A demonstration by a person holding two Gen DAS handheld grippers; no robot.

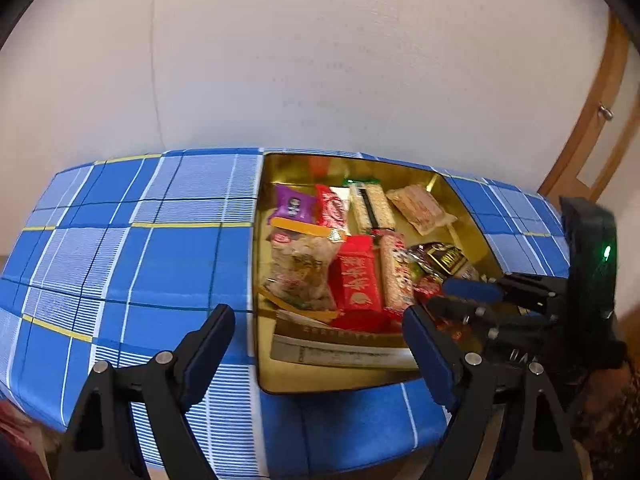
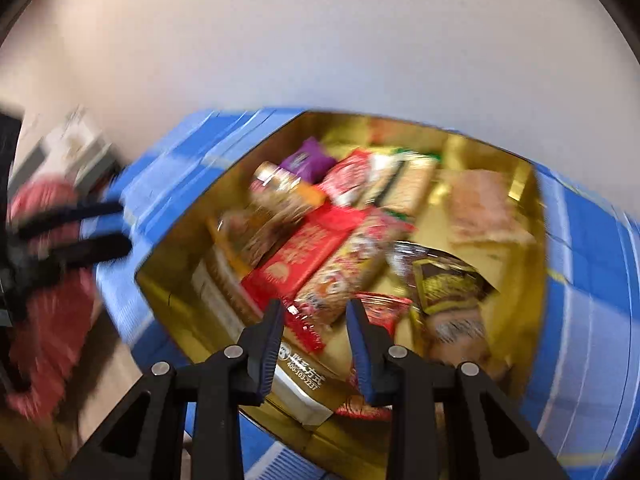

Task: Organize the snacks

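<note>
While right gripper (image 2: 316, 320) hangs over near end of gold tin (image 1: 276, 380), fingers part-spread with nothing between, small red packet (image 2: 382, 308) lies just beyond tips. Left gripper (image 1: 318, 332) spread wide, gripping nothing, above tin's near-left corner. Tin crowded: red box (image 1: 358, 280), purple packet (image 1: 294, 204), brown-gold packet (image 2: 448, 280), pale wafer pack (image 1: 420, 208), white box (image 1: 340, 350) under pile. Blue plaid tablecloth (image 1: 120, 248) beneath; white wall (image 1: 320, 60) behind; wooden door frame (image 1: 600, 120) at right. Right view motion-blurred.

Both grippers, the left gripper (image 1: 320, 336) and the right gripper (image 2: 316, 320), are matte black angular linkages with round silver pivot screws and ribbed dark-blue finger pads (image 1: 208, 354), the right one's black housing carrying a lit green LED (image 1: 607, 253).
</note>
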